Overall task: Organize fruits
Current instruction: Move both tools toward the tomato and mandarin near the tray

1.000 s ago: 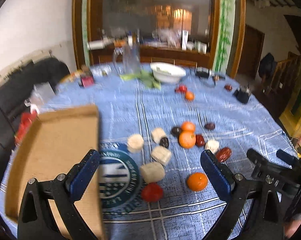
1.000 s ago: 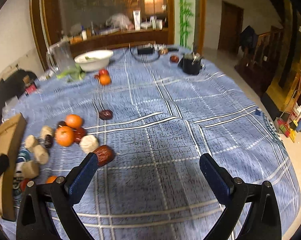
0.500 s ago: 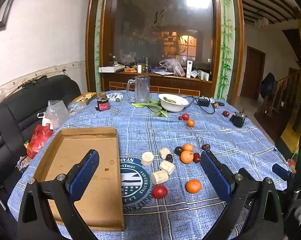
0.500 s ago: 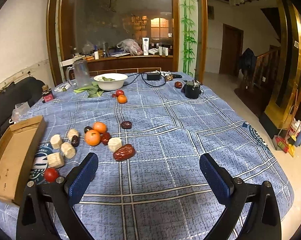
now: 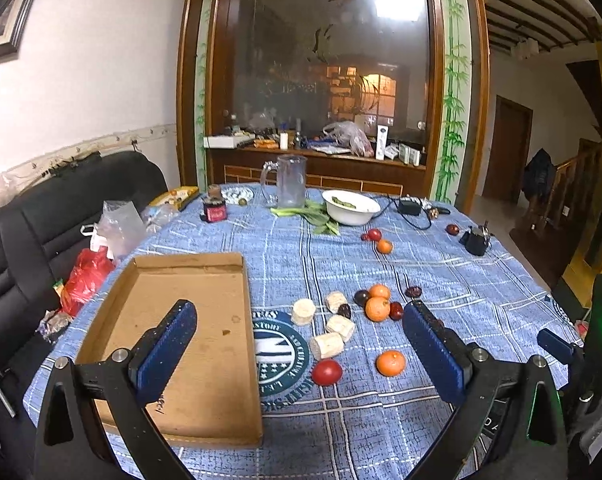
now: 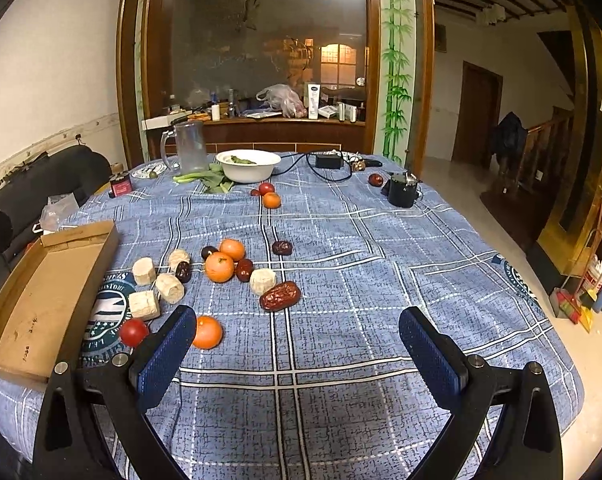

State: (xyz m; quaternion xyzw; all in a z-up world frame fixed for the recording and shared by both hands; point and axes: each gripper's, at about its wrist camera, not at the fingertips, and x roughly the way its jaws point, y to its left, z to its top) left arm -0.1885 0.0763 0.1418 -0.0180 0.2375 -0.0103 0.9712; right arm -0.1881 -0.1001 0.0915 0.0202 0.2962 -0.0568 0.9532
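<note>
From the left wrist camera, the left gripper (image 5: 299,344) is wide open and holds nothing. It hangs above a table with a blue checked cloth (image 5: 441,272). A flat brown cardboard tray (image 5: 205,308) lies at nine o'clock from the fruit pile. In the pile are round orange mandarins (image 5: 377,308), pale cut chunks (image 5: 327,345) and a small red tomato (image 5: 326,372).

From the right wrist camera, the right gripper (image 6: 297,344) is also wide open and holds nothing. The fruit sits at ten o'clock from it. A wrinkly red date (image 6: 280,296) lies on the cloth near a mandarin. A white bowl (image 6: 248,164) stands far away at twelve o'clock.
</note>
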